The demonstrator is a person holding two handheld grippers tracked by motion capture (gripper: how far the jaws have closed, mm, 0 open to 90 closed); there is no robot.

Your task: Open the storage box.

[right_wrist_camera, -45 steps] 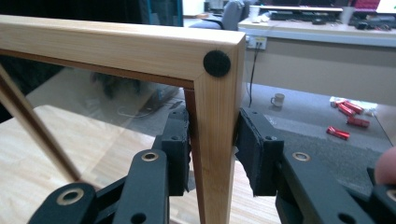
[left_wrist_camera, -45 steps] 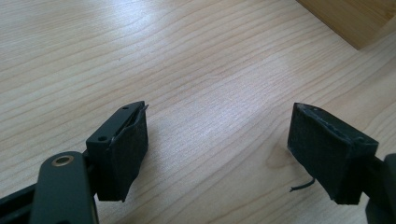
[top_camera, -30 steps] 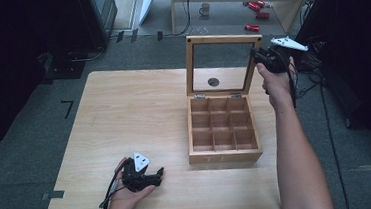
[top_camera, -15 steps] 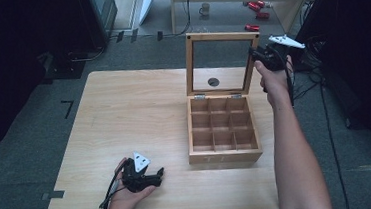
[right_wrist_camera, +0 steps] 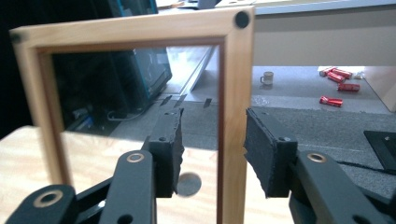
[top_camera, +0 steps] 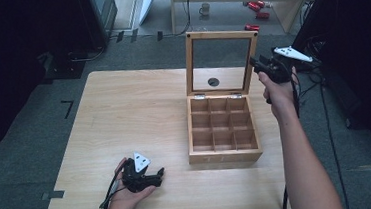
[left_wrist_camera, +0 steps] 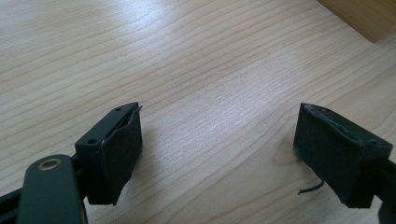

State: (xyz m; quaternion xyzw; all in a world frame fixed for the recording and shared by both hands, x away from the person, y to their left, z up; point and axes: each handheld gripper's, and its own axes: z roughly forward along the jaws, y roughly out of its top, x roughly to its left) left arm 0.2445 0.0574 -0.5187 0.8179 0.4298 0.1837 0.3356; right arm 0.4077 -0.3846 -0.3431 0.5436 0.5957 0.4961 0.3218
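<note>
At the table's far right, the right gripper (top_camera: pixel 259 67) brackets the right stile of the upright glazed lid (right_wrist_camera: pixel 140 32), jaws apart on either side without clamping (presumably positioned to swing it). Hinged below, the wooden box (top_camera: pixel 223 131) sits open on the table (top_camera: pixel 123 109), its nine compartments empty. Near the front edge, the left gripper (left_wrist_camera: pixel 219 154) rests idle, jaws wide, holding nothing.
</note>
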